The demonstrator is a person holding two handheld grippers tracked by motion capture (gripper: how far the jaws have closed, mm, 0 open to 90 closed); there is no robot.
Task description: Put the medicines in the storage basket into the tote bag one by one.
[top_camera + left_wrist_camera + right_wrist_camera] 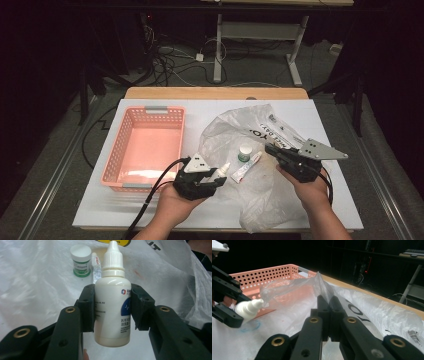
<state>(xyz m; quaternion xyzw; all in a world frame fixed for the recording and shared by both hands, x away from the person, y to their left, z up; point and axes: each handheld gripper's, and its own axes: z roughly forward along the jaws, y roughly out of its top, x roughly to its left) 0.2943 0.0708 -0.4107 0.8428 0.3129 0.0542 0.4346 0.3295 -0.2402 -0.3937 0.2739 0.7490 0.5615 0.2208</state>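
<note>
We have the dropper bottle (112, 305) clamped mid-body in our left tongs (218, 181), just beside the pink basket (116, 155); it looks light, smooth and slippery. Our right tongs (328, 305) pinch the limp plastic bag (235, 130).

The small print on the dropper bottle (112, 306) is too blurred to be read, and its sides are covered by the fingers (86, 307). The tube (96, 268) is largely hidden behind it. The plastic bag (260, 200) is cut off past the desk's near edge.
</note>
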